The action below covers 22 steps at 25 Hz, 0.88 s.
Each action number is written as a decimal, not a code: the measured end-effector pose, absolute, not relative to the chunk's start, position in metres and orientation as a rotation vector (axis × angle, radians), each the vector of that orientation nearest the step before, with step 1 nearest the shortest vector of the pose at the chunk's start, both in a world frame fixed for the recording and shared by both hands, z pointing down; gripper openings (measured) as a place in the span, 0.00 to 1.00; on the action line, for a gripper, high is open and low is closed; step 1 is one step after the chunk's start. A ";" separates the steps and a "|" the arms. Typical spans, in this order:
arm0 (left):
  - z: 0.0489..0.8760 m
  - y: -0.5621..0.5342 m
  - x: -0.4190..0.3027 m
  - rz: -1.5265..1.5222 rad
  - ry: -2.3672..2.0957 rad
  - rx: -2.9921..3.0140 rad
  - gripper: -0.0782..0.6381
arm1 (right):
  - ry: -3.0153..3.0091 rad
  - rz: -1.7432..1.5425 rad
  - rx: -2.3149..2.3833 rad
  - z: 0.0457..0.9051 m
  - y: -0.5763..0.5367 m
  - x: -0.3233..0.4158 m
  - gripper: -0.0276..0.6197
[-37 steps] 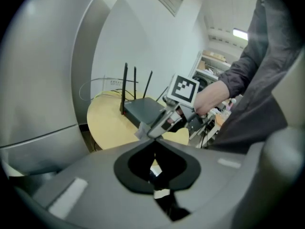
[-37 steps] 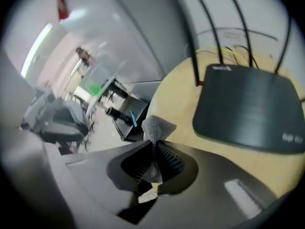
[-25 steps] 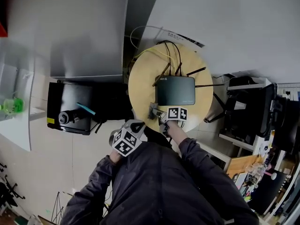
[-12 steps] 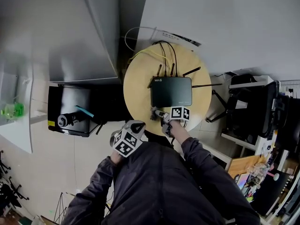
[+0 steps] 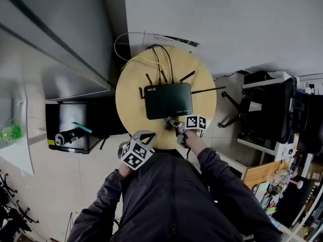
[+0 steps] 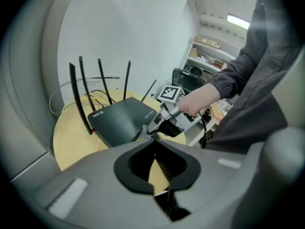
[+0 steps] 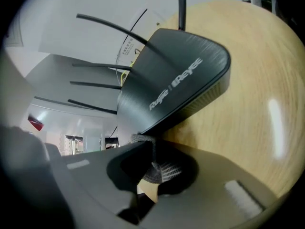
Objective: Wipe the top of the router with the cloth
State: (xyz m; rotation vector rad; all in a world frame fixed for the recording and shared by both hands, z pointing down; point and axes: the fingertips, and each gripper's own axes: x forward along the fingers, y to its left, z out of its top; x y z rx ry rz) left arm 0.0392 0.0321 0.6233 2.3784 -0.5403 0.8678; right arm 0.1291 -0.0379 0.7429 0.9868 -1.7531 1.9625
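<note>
Our right claw [image 7: 152, 149] pinches the cloth [image 7: 150, 172] at the near edge of the router [image 5: 167, 100] on the desk [image 5: 130, 102]. Our left claw [image 6: 153, 144] is closed on nothing, well back. Unbraced, the router may slide toward its cables [image 5: 166, 59] — or bare tips scrape it.

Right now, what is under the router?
The router stands on the round wooden table; the part directly beneath it is hidden. The right gripper, shut on the cloth, is at its near edge.
</note>
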 end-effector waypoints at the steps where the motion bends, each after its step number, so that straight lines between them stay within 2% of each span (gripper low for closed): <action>1: 0.624 0.030 0.045 0.872 -0.534 2.380 0.11 | -1.751 1.966 0.991 0.743 -0.039 0.137 0.08; 11: 0.627 0.013 0.100 0.916 -0.489 2.406 0.11 | -1.749 1.987 1.063 0.748 -0.049 0.217 0.08; 16: 0.626 0.008 0.115 0.937 -0.504 2.408 0.11 | -1.775 1.994 1.050 0.750 -0.052 0.233 0.08; 18: 0.624 0.007 0.117 0.948 -0.522 2.405 0.11 | -1.836 1.902 0.941 0.748 -0.047 0.230 0.08; 22: 0.621 0.006 0.112 0.982 -0.569 2.391 0.11 | -1.981 1.465 0.742 0.734 -0.052 0.243 0.08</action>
